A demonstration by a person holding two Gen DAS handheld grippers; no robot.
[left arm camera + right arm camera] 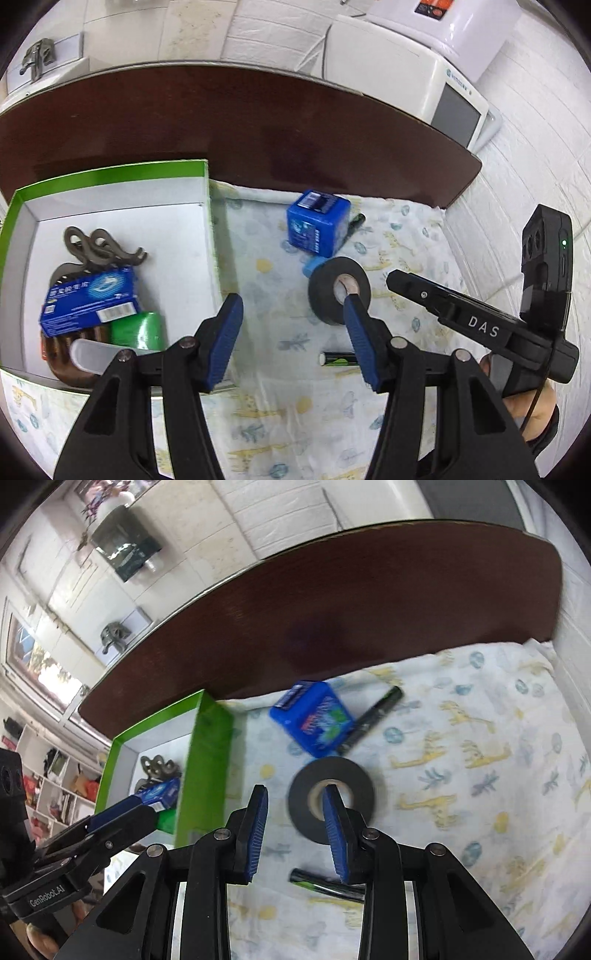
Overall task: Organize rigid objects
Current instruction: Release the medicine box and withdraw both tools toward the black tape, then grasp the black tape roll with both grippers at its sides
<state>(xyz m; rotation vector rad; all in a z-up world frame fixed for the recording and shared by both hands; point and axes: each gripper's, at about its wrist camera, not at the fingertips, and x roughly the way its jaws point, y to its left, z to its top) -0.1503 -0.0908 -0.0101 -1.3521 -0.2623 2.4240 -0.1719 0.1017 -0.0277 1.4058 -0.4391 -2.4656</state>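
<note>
Black tape roll beyond right fingers.

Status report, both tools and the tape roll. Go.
Left tool open, empty. Right tool open, empty. Black tape roll flat on cloth, outside green box. Battery lies nearby.

A thin white cotton-looking cloth printed with pale giraffes and leaves lies soft and slightly wrinkled over the dark reddish-brown wooden tabletop, which has a smooth, faintly glossy finish. The black roll of tape looks matt and fabric-like. The green-edged white cardboard box is smooth paperboard. The blue cube-shaped box has a glossy printed surface.
</note>
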